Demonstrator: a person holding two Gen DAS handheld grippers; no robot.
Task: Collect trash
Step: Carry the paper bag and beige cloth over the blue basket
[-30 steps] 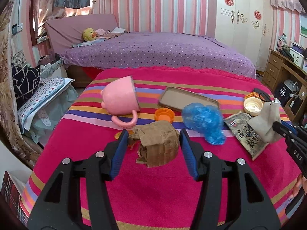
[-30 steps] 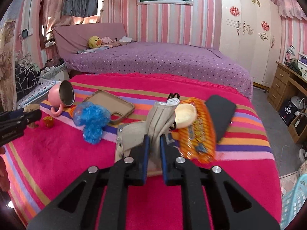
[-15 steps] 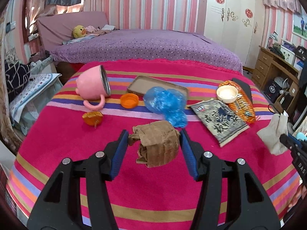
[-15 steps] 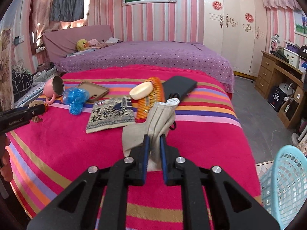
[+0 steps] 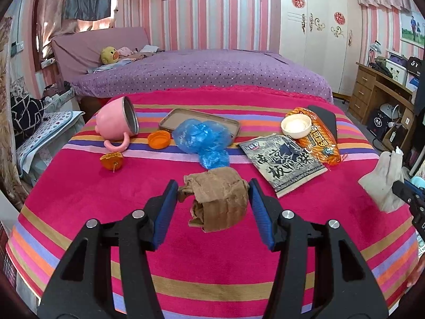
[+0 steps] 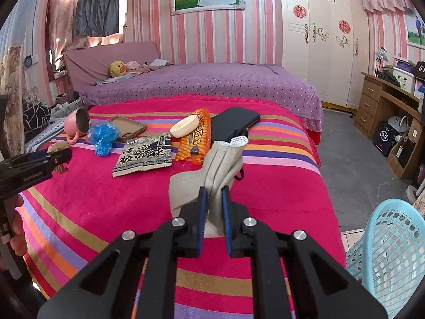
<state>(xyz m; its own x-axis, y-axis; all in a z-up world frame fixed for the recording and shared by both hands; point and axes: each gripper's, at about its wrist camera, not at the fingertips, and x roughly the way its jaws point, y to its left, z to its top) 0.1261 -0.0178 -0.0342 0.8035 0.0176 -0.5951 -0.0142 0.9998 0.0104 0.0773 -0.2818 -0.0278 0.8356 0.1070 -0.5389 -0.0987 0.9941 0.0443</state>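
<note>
My left gripper point(image 5: 212, 194) is shut on a crumpled brown cardboard piece point(image 5: 217, 199) and holds it above the striped pink blanket point(image 5: 106, 199). My right gripper point(image 6: 213, 196) is shut on a grey face mask point(image 6: 212, 175) and holds it above the blanket's right part; the mask also shows in the left wrist view point(image 5: 385, 180). A light blue mesh basket point(image 6: 390, 252) stands on the floor at the lower right. On the blanket lie a blue plastic bag point(image 5: 202, 138), a dark snack packet point(image 5: 284, 159), an orange snack packet point(image 5: 318, 141) and an orange cap point(image 5: 158, 139).
A pink mug point(image 5: 119, 122) lies on its side at the left. A brown tray point(image 5: 199, 122), a white lid point(image 5: 296, 126), a black pouch point(image 6: 236, 122) and an orange peel point(image 5: 111, 160) also lie on the blanket. A purple bed point(image 5: 199, 71) is behind, a wooden desk point(image 6: 390, 101) at the right.
Both grippers have pulled back from the blanket with their loads. The right gripper has swung to the right and the blue basket has come into its view.
</note>
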